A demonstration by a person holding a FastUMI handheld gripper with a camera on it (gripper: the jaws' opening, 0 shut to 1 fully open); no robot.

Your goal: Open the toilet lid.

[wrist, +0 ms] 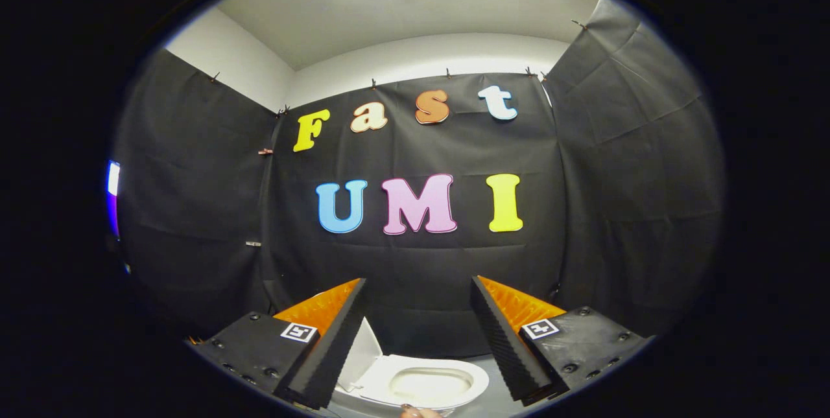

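Observation:
A small white toilet (421,384) sits low on the grey floor, below and between my fingers. Its lid (360,352) is raised and leans back to the left, just beside the left finger, so the seat ring and the bowl show. My gripper (418,334) is held above the toilet, pointing at the black cloth wall, open wide with nothing between its fingers. Neither finger touches the lid or the seat.
Black cloth walls (415,256) close the booth at the back and on both sides. A strip of grey floor (493,398) lies around the toilet. A small brownish object (415,411) peeks in at the toilet's near rim; I cannot tell what it is.

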